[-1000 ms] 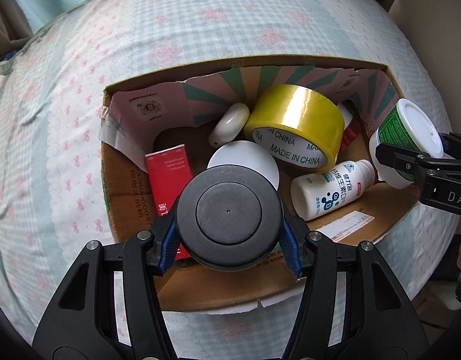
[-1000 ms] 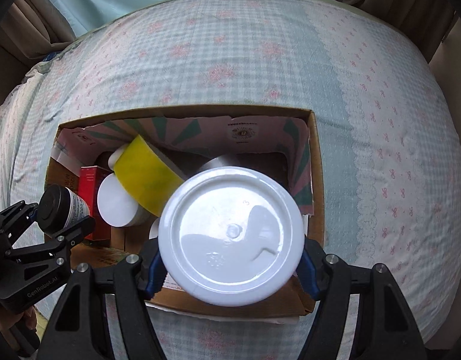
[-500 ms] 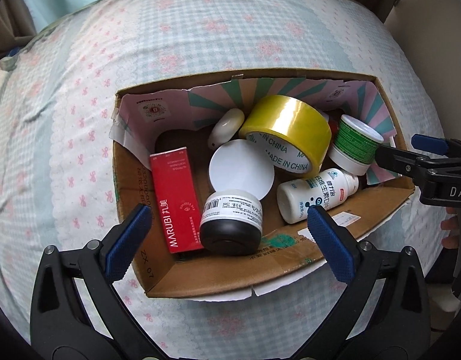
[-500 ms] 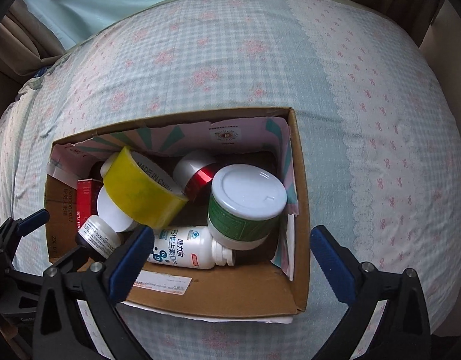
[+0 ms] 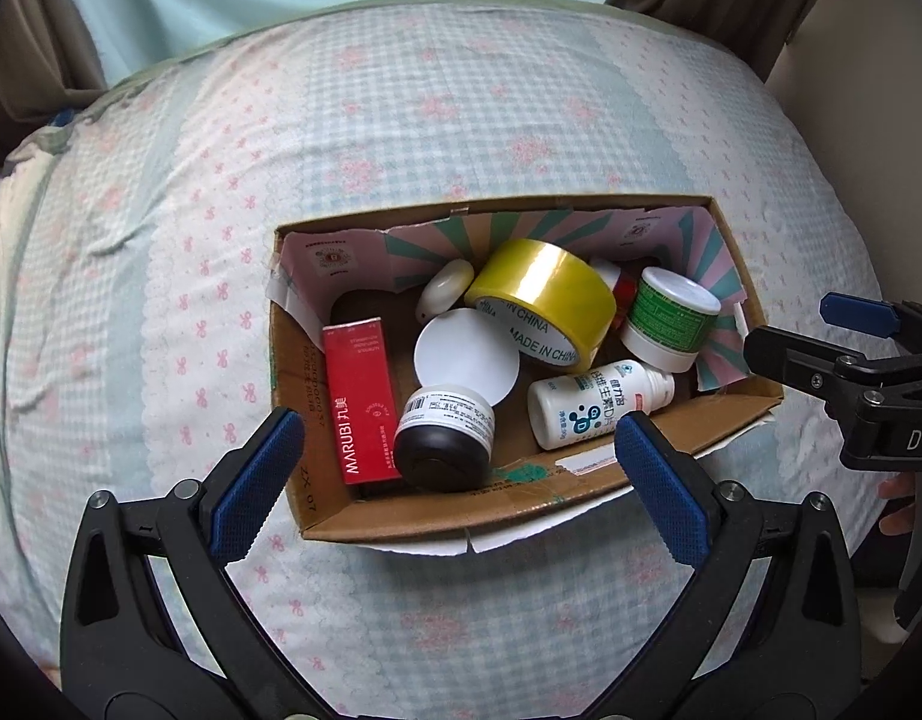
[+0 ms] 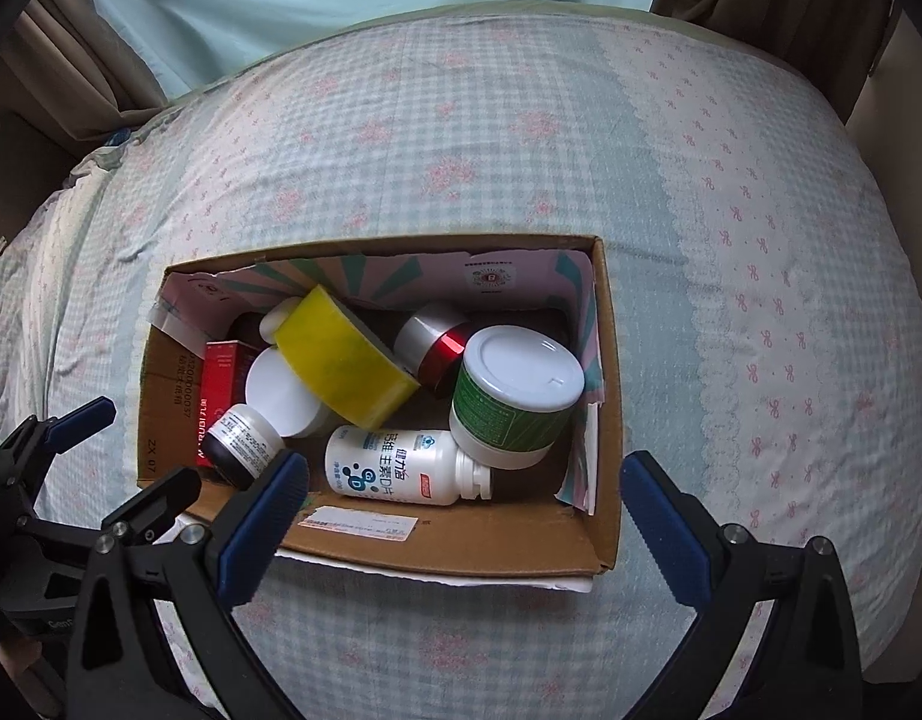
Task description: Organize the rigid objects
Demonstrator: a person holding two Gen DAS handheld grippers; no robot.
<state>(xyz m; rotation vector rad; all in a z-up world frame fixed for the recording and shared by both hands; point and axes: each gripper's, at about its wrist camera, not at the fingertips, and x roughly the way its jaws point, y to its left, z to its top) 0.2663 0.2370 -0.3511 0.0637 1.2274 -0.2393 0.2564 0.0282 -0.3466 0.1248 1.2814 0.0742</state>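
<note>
Both drops are in: my left gripper (image 5: 455, 474) has let go of the black-lidded jar (image 5: 444, 437), which now lies on its side in the cardboard box (image 5: 437, 510) beside the red carton (image 5: 360, 399), and my right gripper (image 6: 461, 516) has released the green tub (image 6: 514, 396), now resting at the box's right end above the white bottle (image 6: 407, 466). Both sets of tongs are spread wide with nothing between them, lifted clear above the box. The yellow tape roll (image 5: 541, 300) sits in the middle. I see nothing loose on the bedspread (image 5: 401, 120), so I judge the sorting nearly finished.
</note>
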